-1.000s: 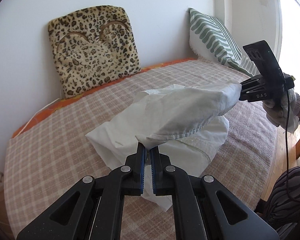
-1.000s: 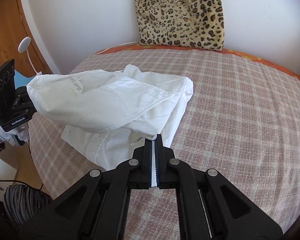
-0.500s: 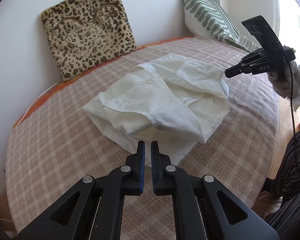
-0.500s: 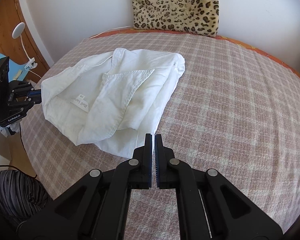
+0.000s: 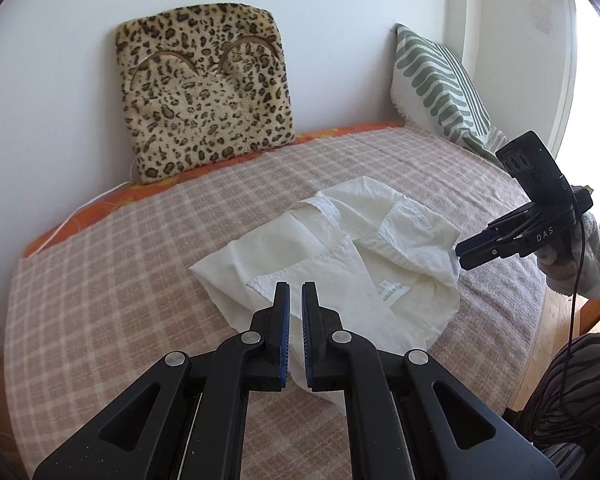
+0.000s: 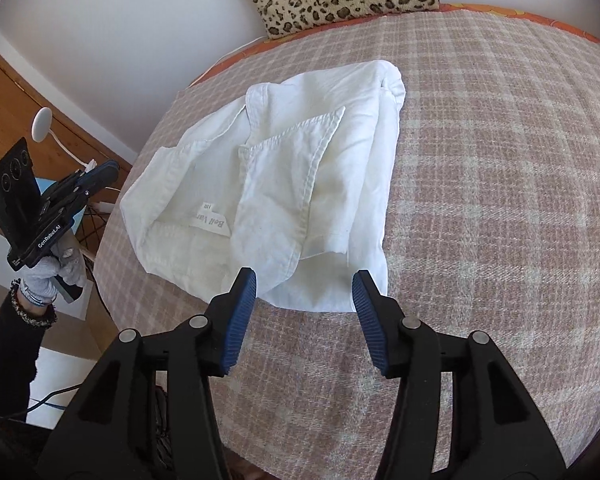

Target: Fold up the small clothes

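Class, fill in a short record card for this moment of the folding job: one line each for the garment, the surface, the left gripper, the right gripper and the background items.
Garment: white garment, loosely bunched, lying on the bed, label showing, held by neither gripper
Surface: checked blanket over the bed
Left gripper: shut, nothing between the pads, above the garment's near edge
Right gripper: open, jaws have just been opening, nothing gripped, at the garment's near edge
Background: leopard-print cushion and green striped pillow against the wall

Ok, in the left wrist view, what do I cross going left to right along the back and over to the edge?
Leopard cushion → white garment → striped pillow → right gripper, jaws just opened, in a gloved hand.
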Demonstrator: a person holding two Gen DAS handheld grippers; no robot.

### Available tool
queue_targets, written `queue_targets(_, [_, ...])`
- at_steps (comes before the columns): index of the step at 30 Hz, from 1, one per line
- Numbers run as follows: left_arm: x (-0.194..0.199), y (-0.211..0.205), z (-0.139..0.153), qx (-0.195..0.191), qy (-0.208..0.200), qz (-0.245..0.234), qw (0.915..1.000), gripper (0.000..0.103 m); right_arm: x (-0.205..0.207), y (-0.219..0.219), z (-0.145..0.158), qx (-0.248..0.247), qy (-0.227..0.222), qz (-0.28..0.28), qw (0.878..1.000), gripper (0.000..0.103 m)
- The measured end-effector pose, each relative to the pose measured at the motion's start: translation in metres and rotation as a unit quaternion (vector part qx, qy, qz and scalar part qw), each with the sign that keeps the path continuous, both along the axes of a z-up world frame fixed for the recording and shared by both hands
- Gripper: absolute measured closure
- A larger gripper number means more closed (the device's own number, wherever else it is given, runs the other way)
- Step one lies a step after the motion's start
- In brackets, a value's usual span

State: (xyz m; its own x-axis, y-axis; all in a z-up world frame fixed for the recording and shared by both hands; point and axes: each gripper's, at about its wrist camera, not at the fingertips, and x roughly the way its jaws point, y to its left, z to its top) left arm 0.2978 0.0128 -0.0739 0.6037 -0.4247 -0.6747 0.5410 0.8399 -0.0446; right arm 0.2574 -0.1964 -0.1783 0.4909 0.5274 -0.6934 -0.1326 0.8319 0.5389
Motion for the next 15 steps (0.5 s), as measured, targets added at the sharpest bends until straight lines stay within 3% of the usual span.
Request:
queue_targets(3, [0.001, 0.010, -0.008, 0.001, 0.001, 0.020, 0.9998, 0.098, 0.005, 0.001, -0.007, 0.013, 0.014, -0.008, 1.000, 0.051])
queue_targets(5, [0.001, 0.011, -0.009, 0.004, 0.000, 0.026, 0.9996, 0.098, 0.008, 0.001, -0.011, 0.035, 0.021, -0.008, 0.999, 0.069])
queue_targets(6, [0.003, 0.010, -0.007, 0.002, -0.001, 0.024, 0.9997, 0.098, 0.010, 0.002, -0.012, 0.043, 0.027, -0.006, 0.999, 0.091])
queue_targets(7, [0.005, 0.007, -0.004, 0.005, -0.007, 0.023, 0.9997, 0.098, 0.012, 0.004, -0.013, 0.048, 0.030, -0.005, 0.998, 0.096])
queue_targets(11, [0.017, -0.012, -0.002, 0.019, -0.009, -0.005, 0.9998, 0.098, 0.008, 0.006, 0.001, 0.073, 0.023, 0.006, 0.997, 0.100])
queue_targets(15, [0.011, -0.038, -0.032, 0.053, 0.030, -0.055, 0.9966, 0.098, -0.010, 0.009, 0.021, 0.044, -0.001, 0.033, 0.998, 0.101])
